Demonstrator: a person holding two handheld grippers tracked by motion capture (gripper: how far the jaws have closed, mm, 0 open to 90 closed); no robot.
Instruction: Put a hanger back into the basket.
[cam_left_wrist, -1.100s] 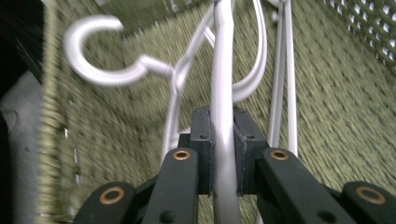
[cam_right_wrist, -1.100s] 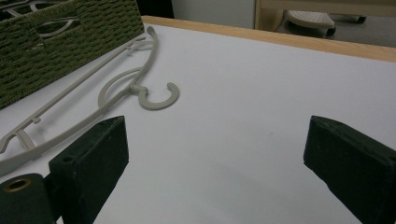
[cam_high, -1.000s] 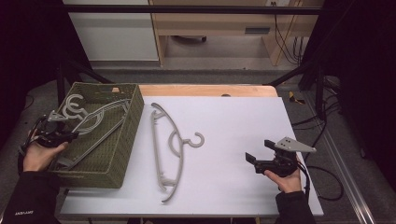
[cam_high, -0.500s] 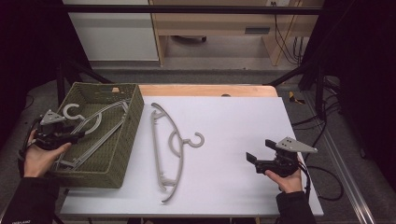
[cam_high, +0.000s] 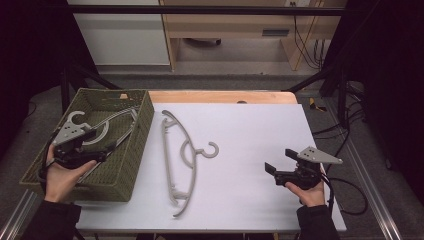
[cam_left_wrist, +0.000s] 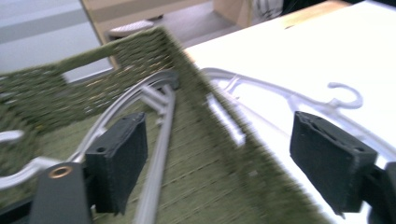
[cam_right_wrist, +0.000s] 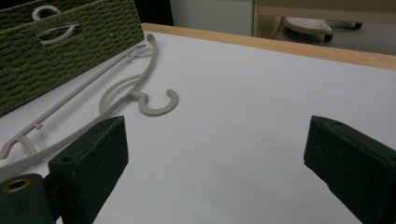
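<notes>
A grey plastic hanger lies flat on the white table, its hook pointing right. A second grey hanger lies inside the green woven basket at the left. My left gripper hovers open over the basket's near part. In the left gripper view, that hanger's bar runs between the spread jaws, close to the left one, and the picture is blurred. My right gripper is open low over the table's right front, nothing between its jaws, facing the table hanger.
The basket's right wall stands between the left gripper and the table hanger. A wooden strip edges the table's far side. Cables trail off the right edge by the right hand.
My left gripper has shifted a little to the right over the basket. The right gripper and the hanger on the table have stayed put.
</notes>
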